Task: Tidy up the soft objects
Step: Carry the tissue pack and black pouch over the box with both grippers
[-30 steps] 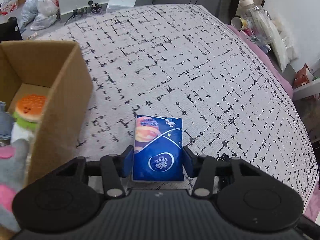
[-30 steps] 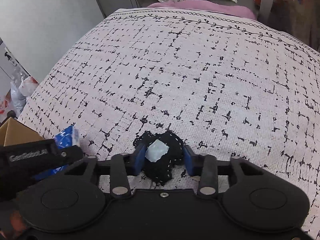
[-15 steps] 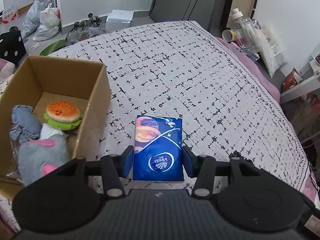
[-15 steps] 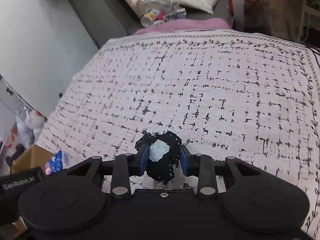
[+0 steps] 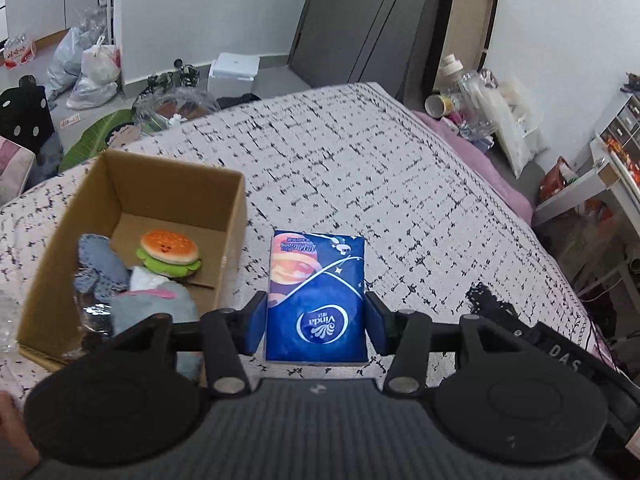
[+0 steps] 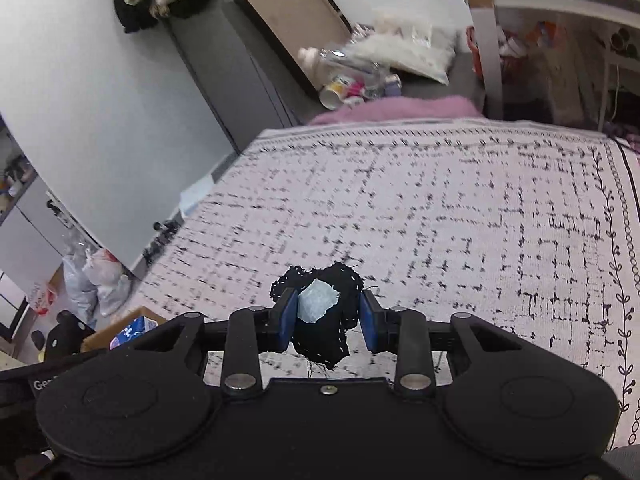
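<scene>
Left gripper point(image 5: 316, 322): clamped on the blue tissue pack point(image 5: 316, 292), a blue pad pressed to each side, pack carried clear above the bed.
Tissue pack: logo end nearest the camera, far end pointing out over the bedspread point(image 5: 400, 184), just right of the box wall.
Right gripper point(image 6: 327, 322): squeezing a black fabric piece point(image 6: 320, 316) with white stitching round its edge; a pale blue patch point(image 6: 316, 305) faces up. Both pads bite into the cloth, and loose threads hang below.
Fabric piece: held up off the bedspread point(image 6: 440, 220), nothing under it but the black-and-white weave.
Cardboard box point(image 5: 236, 216): open on the bed, left of the tissue pack.
In the box: a plush burger point(image 5: 168, 252) on the floor of it, denim cloth point(image 5: 100, 268) beside it, a grey and pink plush point(image 5: 160, 304) at the near end.
Hand point(image 5: 14, 432): a bit of it shows at the lower left edge, behind the left gripper's body.
Room edge: bottles and cups point(image 5: 460, 96) crowd the far right side of the bed.
</scene>
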Demonstrator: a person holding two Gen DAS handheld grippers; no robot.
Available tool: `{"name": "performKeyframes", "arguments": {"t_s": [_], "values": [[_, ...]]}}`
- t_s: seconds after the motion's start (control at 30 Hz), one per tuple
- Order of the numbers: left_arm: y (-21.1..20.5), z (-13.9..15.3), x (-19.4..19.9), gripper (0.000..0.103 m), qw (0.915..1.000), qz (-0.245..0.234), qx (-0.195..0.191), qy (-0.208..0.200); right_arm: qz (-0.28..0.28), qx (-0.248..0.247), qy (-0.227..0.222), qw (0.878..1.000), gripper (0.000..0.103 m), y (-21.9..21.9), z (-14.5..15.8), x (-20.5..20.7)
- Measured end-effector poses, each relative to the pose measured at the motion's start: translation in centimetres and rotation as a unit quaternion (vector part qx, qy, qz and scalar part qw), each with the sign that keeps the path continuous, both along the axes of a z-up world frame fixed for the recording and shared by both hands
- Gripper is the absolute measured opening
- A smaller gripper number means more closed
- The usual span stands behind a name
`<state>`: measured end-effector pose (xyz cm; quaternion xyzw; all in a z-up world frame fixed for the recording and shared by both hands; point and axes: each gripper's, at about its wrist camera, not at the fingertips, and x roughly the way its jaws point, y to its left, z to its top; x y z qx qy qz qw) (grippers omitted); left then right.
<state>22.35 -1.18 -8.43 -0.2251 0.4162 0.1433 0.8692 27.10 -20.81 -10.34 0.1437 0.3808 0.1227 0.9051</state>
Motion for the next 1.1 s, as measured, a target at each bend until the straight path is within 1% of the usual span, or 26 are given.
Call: {"name": "performKeyframes", "arguments": {"t_s": [0.3,0.57,0.73,0.9,1.1], "values": [[1.8,1.9,-2.1,0.05,0.9997,0.009,0.001,-0.021,0.017,0.001,-0.03,0.999,0.033,1.3,2.1,-1.8],[4.0,2.9,-3.8,0.05,0.9992,0.022,-0.001,-0.032,0.033,0.004,-0.043,0.999,0.033,2.8,3.2,-3.0],[6.2,3.7,-4.5,0.05,0.9987,0.031,-0.001,-0.04,0.053,0.004,-0.051,0.997,0.033,4.4,3.7,-3.5],[8.4,4.0,-5.0,0.05,0.9979,0.048,-0.003,-0.044,0.068,0.002,-0.051,0.996,0.033,6.3,3.7,-3.6],[10.7,3.3,-5.3,0.05,0.9972,0.063,-0.004,-0.039,0.09,-0.002,-0.054,0.994,0.033,8.9,3.5,-4.3]]}}
